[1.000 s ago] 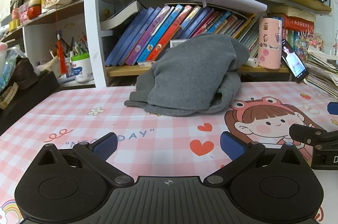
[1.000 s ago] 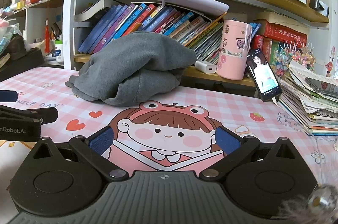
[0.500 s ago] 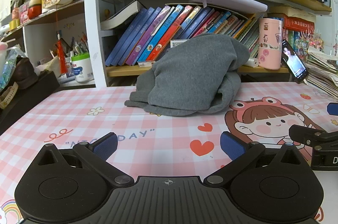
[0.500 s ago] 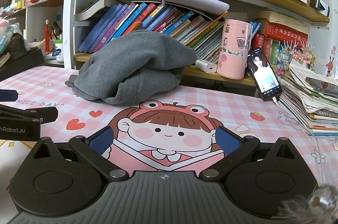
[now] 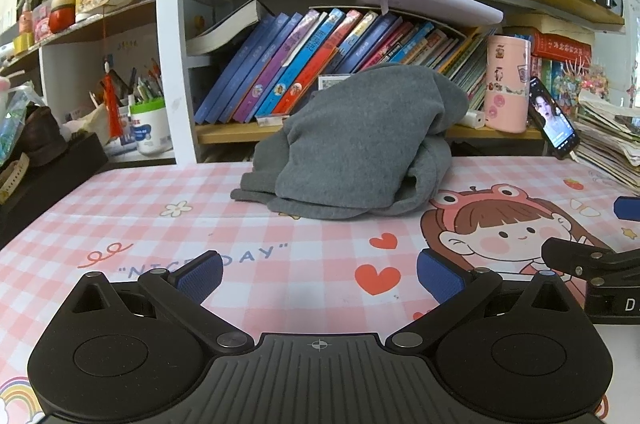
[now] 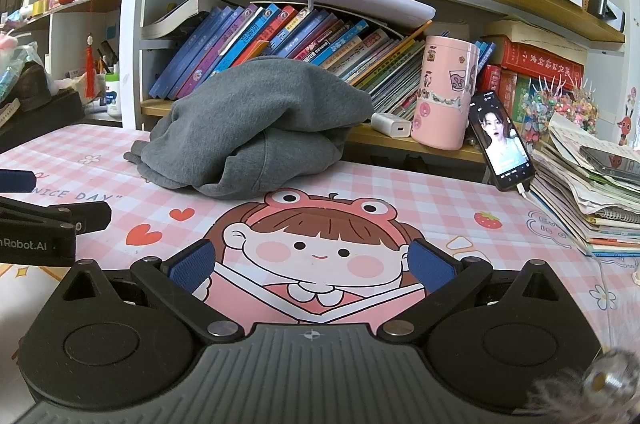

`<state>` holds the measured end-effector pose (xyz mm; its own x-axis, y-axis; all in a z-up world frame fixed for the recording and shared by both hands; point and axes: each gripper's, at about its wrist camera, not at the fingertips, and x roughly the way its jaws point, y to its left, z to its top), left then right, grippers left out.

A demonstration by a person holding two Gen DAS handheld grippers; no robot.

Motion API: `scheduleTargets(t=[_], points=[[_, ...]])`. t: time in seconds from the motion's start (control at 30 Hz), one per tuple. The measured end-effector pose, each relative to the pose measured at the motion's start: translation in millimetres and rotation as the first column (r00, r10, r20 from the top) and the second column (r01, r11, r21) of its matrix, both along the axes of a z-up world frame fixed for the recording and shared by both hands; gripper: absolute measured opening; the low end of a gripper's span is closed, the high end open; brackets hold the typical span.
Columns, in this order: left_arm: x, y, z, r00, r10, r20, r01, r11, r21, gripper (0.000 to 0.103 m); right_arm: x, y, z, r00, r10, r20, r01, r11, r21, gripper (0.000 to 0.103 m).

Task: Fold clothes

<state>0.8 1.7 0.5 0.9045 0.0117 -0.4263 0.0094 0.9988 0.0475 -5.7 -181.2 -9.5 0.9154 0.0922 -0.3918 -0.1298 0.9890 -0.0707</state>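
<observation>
Grey sweater lies heaped at the back of the pink checked tabletop, against the bookshelf, well apart from both tools. Left gripper and right gripper hold their jaws wide apart, empty. Dragging the heap could knock over the pink cup or the propped phone (both near its right edge).

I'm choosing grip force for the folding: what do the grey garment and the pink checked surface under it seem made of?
The grey garment looks like thick, soft fleece or sweatshirt knit: matte, slightly fuzzy, slumped in rounded folds with a stitched seam. The pink checked mat looks like smooth printed vinyl or similar plastic: flat, faint sheen, cartoon print; the exact material is uncertain.
</observation>
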Motion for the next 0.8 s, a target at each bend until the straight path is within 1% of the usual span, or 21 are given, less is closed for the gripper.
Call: scheduleTargets(t=[0.37, 0.53, 0.7, 0.8], points=[[-2.8, -1.6, 0.7, 1.000, -0.017, 0.018, 0.017, 1.000, 0.004, 0.103, -0.5, 2.5, -0.2, 1.000, 0.003, 0.001, -0.003, 1.000, -0.016, 0.103], [-2.4, 0.3, 0.8, 1.000, -0.021, 0.018, 0.021, 1.000, -0.007, 0.103, -0.7, 4.0, -0.4, 1.000, 0.002, 0.001, -0.002, 1.000, -0.025, 0.103], [-2.3, 1.6, 0.8, 0.999, -0.047, 0.019, 0.047, 0.999, -0.023, 0.103, 1.8, 6.9, -2.3, 1.000, 0.001, -0.025, -0.002, 0.999, -0.040, 0.103], [-2.5, 0.4, 0.8, 0.999, -0.038, 0.022, 0.038, 0.999, -0.017, 0.103, 2.4, 8.4, -3.0, 0.999, 0.010, -0.034, -0.012, 0.999, -0.045, 0.103]])
